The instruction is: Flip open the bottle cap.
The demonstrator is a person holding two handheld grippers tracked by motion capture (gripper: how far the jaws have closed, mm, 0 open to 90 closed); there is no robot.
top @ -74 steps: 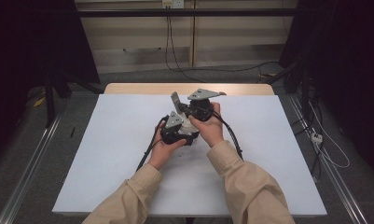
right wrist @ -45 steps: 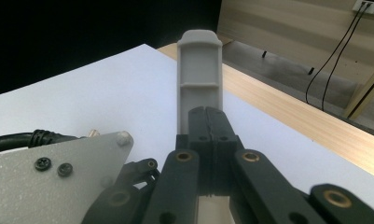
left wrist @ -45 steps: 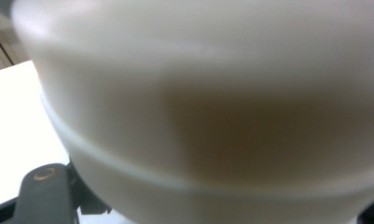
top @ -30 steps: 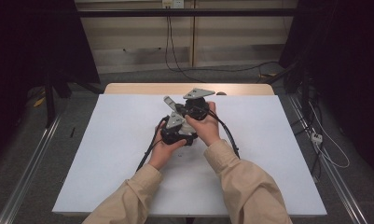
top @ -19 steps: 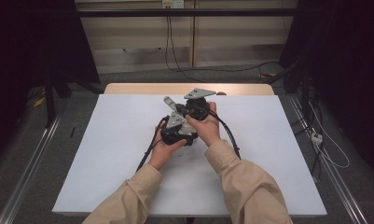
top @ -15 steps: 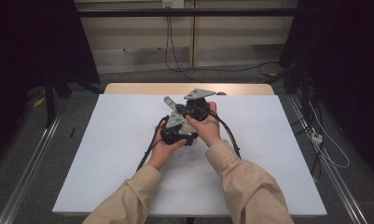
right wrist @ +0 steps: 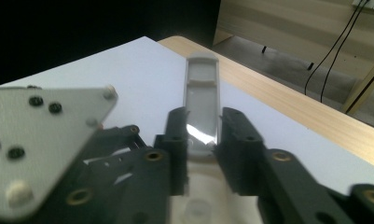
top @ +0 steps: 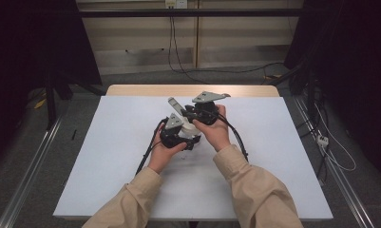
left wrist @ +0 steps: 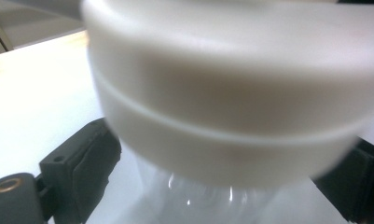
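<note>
White sheeting covers the table (top: 107, 156), bare apart from the work held near its middle, a little toward the far edge. A small container is held there between the two tools: a broad white cap (left wrist: 222, 107) over a clear body (left wrist: 198, 196), with a flat grey handle (right wrist: 202, 88) slanting up from it toward the far left corner. The left gripper (top: 181, 134) is set around the clear body just under the cap; its jaws have just been opening, and the pads appear to stand slightly off the plastic on both sides, so the hold looks released. The right gripper (right wrist: 203, 140) has the grey handle between its jaws – these too have just been opening a little, yet the pads are still seen lying against both edges of the strip. The container is judged light, smooth and slippery, with a thin clear wall likely to dent under pressure; it would be better taken at the stiff cap or just beneath its rim. The handle looks rigid and is best gripped low, near its root. What is inside the clear body – if anything – cannot be made out.
</note>
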